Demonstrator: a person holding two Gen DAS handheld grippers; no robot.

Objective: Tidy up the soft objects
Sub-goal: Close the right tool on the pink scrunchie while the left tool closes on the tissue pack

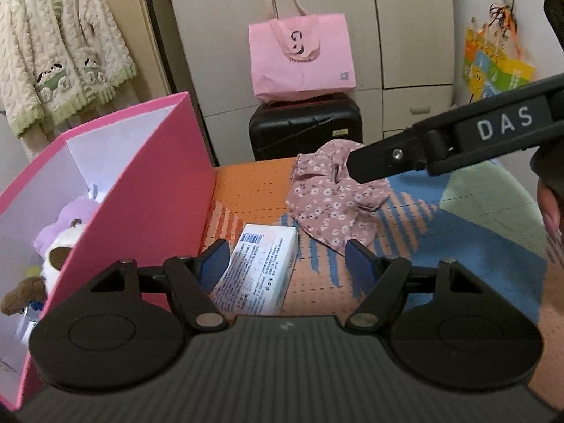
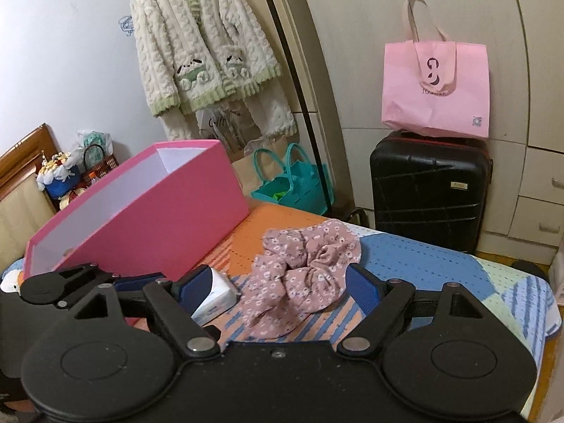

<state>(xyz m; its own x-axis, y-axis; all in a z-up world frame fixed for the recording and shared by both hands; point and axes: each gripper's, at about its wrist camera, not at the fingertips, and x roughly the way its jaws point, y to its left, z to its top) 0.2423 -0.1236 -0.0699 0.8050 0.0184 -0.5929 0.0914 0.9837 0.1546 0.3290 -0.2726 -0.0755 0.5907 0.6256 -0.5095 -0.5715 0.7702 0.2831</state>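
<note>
A pink floral scrunchie-like cloth [image 2: 303, 268] lies bunched on the patchwork bed cover [image 2: 440, 268]. My right gripper [image 2: 278, 285] stands open around its near side, and neither pad presses on it. In the left wrist view one right finger [image 1: 380, 164] reaches over the same cloth [image 1: 335, 208]. My left gripper [image 1: 287, 262] is open low over a white tissue pack [image 1: 261, 268]. The pack lies beside the left pad, with a wide gap to the right one. The open pink box [image 1: 141, 194] at the left holds plush toys [image 1: 67, 236].
A black suitcase [image 2: 430, 190] with a pink tote bag [image 2: 437, 88] on top stands beyond the bed's far edge. A teal bag [image 2: 292, 183] sits behind the pink box [image 2: 158, 218]. A fluffy cardigan [image 2: 197, 53] hangs on the wall. The bed ends at the right.
</note>
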